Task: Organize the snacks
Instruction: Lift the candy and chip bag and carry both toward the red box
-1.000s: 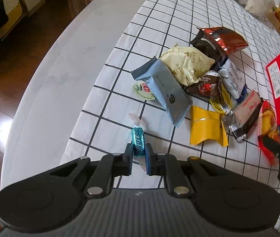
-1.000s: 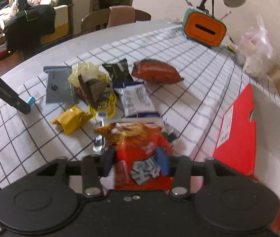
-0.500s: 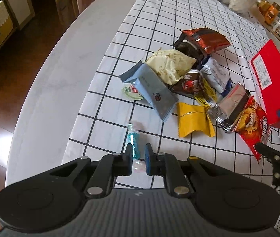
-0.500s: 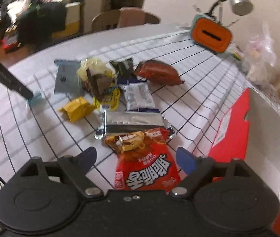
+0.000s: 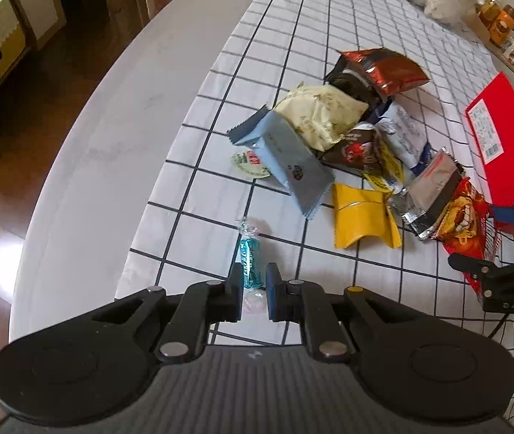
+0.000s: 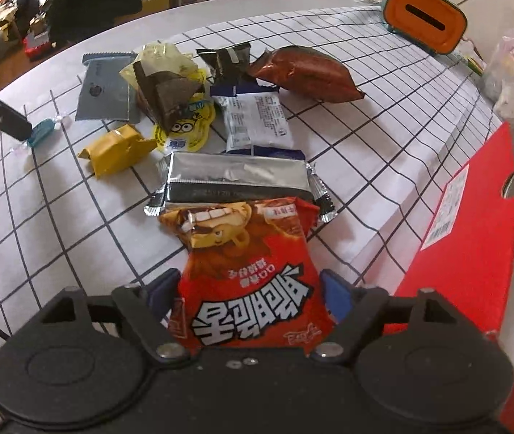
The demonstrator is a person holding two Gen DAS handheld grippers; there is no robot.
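your left gripper [image 5: 252, 282], low in the centre of the left wrist view, is pinched tight on a teal wrapped candy [image 5: 249, 260], whose twisted clear end pokes out above the fingertips over the checked tablecloth [image 5: 220, 144]. your right gripper [image 6: 249, 289] sits at the bottom of its own view with its jaws closing around the red snack bag [image 6: 249, 278]; the bag lies between the blue pads [image 6: 333, 296], which are not yet pressing it. just above the bag lies a silver packet [image 6: 235, 177], then the pile: a yellow pouch [image 6: 116, 148], a grey-blue packet [image 6: 105, 90] and a brown bag [image 6: 304, 72]. the red box [image 6: 474, 217] is at the right edge.
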